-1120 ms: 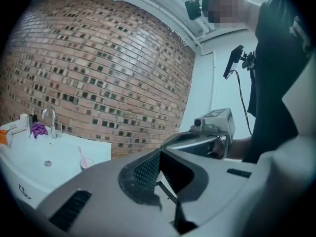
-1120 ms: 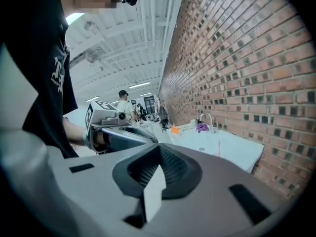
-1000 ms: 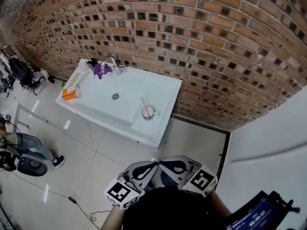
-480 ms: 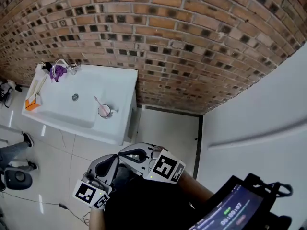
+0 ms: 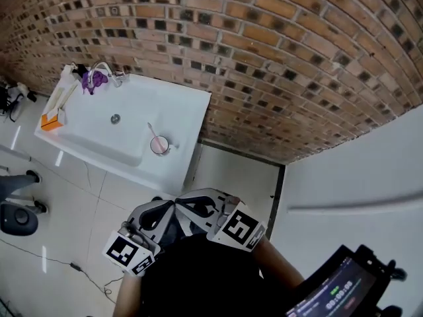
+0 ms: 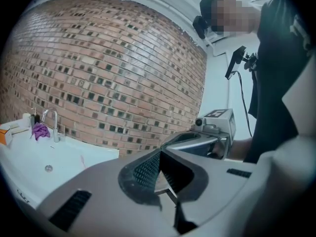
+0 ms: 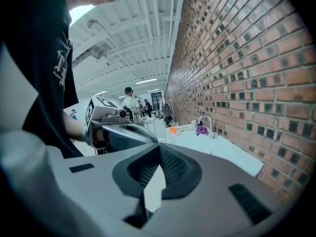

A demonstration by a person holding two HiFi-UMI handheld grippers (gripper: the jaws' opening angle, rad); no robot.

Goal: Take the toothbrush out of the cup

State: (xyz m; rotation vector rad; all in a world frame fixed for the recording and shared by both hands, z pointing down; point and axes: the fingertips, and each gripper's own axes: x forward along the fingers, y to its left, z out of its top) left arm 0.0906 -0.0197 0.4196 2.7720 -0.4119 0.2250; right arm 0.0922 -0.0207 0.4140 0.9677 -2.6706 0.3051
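Toothbrush (image 5: 152,132) bristles too small to tell, lower end hidden (inside cup (image 5: 160,147))

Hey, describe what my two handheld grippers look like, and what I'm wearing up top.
Both the left gripper and right gripper have smooth light-grey shells and black dotted pads. Each carries a white cube printed with black square markers. The person wears a black top.

My head camera looks steeply down, well back from the white rectangular sink (image 5: 188,107). Cameras on my left gripper (image 5: 158,211) and right gripper (image 5: 195,205) sit lower, sharing that distant sink.
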